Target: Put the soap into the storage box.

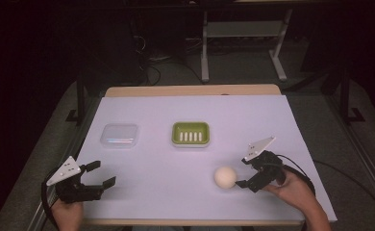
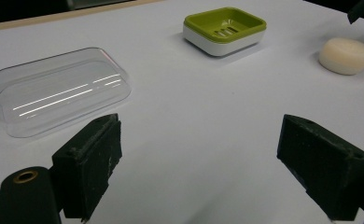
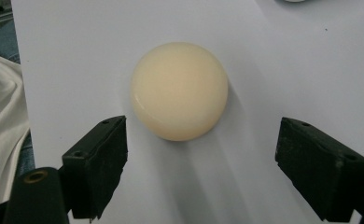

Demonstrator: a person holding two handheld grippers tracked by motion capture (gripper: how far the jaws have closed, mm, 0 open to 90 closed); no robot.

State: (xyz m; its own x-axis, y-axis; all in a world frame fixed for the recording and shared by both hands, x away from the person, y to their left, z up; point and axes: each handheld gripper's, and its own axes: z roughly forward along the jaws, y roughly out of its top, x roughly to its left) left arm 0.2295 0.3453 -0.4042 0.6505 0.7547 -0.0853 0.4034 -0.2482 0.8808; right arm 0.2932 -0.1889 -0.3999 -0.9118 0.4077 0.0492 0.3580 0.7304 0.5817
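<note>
Right gripper (image 1: 243,173): jaws spread, just beside the round soap (image 1: 225,177)
Left gripper (image 1: 102,173): jaws spread, holding nothing

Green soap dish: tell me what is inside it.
The green soap dish holds no soap; its slotted drain floor shows. The round soap lies apart on the table. Below the slots is hidden.
</note>
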